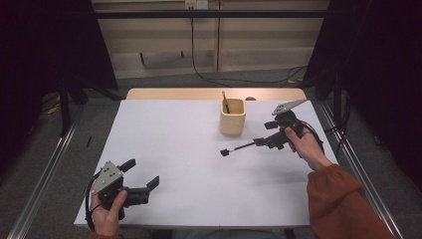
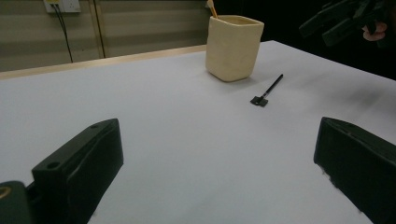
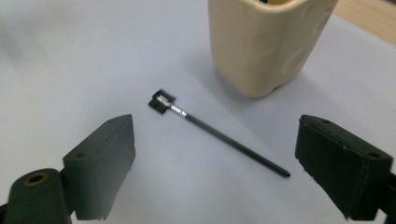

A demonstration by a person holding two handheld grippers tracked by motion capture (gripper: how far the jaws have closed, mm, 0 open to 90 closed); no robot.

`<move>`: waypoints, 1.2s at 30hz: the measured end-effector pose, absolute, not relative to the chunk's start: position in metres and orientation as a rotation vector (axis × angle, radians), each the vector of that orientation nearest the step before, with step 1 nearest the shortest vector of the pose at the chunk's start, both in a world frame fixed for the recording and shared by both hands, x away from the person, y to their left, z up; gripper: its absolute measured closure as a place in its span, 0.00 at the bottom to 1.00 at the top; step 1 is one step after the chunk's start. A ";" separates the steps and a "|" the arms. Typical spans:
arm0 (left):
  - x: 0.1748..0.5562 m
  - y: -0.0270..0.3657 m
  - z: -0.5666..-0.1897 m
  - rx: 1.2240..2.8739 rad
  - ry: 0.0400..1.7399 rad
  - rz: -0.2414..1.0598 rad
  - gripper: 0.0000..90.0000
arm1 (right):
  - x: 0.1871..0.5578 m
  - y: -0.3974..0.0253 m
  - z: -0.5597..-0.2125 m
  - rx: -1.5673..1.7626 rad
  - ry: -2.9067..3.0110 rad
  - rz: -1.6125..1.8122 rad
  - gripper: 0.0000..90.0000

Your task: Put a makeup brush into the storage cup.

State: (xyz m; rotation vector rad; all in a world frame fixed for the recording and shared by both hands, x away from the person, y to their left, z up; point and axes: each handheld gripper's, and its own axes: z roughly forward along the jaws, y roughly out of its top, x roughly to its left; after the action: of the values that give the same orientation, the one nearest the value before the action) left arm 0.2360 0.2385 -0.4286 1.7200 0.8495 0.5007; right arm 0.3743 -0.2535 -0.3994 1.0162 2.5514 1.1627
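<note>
One black brush [image 3: 215, 133], beige cup [image 3: 266, 42] close behind

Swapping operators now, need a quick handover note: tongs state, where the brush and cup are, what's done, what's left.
Right tongs: open, empty, hovering over the table with the jaws either side of the brush's handle end, not touching it.
Left tongs: open, empty, idle at the near left of the table.
Black brush: lies flat on the white table, just in front of the cup, head pointing away from the right tongs.
Beige cup: upright at the far side, one wooden-handled tool already standing in it.
Done: that one tool is in the cup.
Left, probably: grip the brush, lift it, put it in the cup.
</note>
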 end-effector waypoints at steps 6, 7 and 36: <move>0.236 0.238 -0.429 1.720 0.857 0.505 0.02 | 0.376 -0.253 -0.399 1.002 2.676 1.050 0.08; 0.236 0.238 -0.428 1.722 0.855 0.509 0.02 | 0.376 -0.252 -0.400 0.999 2.698 1.036 0.07; 0.236 0.238 -0.429 1.729 0.856 0.507 0.02 | 0.390 -0.240 -0.416 0.895 2.969 0.751 0.10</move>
State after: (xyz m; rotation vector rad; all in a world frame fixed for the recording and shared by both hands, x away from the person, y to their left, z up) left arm 0.2360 0.2376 -0.4293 1.7288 0.8555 0.5068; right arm 0.3901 -0.2404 -0.4165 0.8948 2.9695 0.7508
